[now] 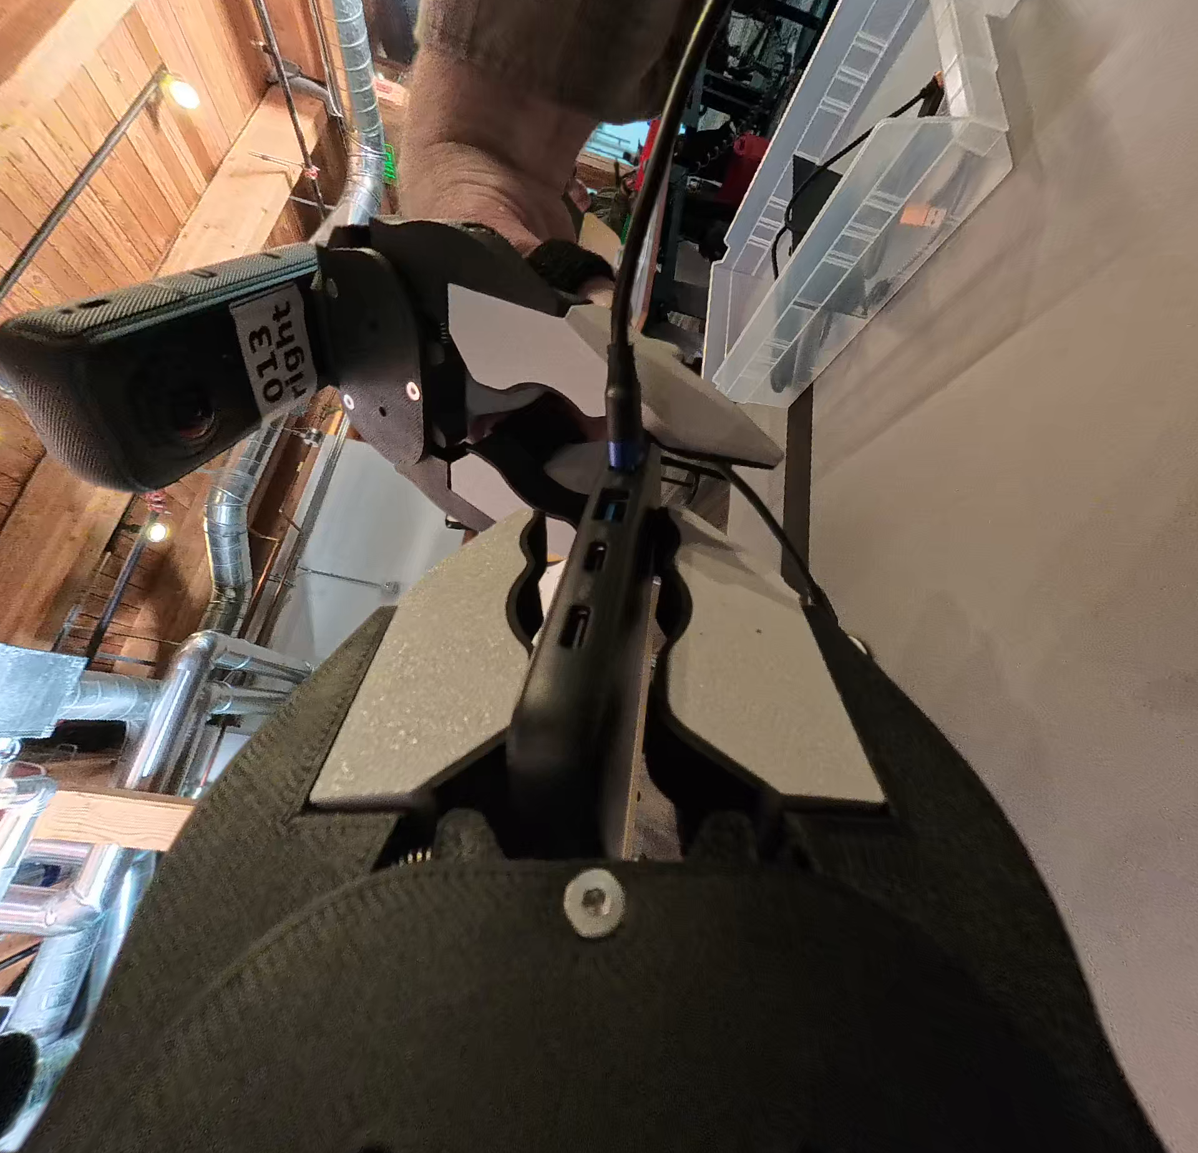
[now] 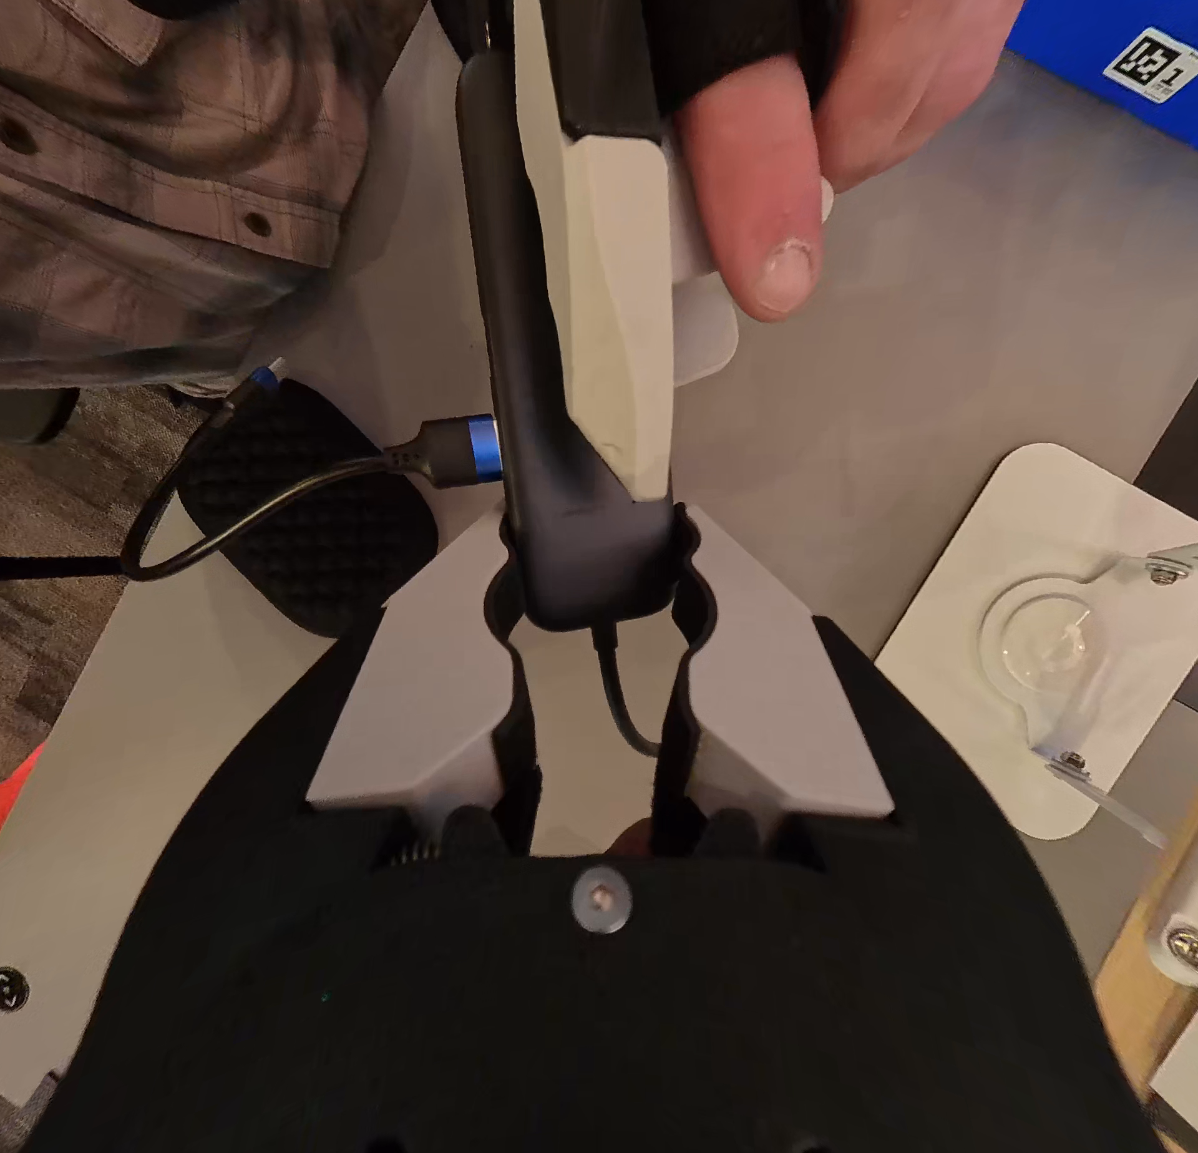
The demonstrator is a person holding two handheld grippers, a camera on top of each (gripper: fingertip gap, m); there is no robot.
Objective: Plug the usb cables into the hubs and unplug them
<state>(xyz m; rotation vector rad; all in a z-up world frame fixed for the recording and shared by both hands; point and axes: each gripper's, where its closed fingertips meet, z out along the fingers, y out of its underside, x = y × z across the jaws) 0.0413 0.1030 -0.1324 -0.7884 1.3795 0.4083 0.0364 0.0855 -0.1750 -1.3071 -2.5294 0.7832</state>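
I see my left gripper (image 1: 593,558) clamped on the dark hub (image 1: 583,636), the USB cable (image 2: 454,451) plugged in its side; my right gripper (image 2: 596,561) apparently pinches the hub's end.

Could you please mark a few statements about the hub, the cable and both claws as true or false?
1. The blue-ringed plug sits in the hub. True.
2. The left claw is open and empty. False: it is shut on the hub.
3. Every port is filled. False: several empty ports show beside the plug.
4. The right claw grips the hub's end where its cord leaves. True.
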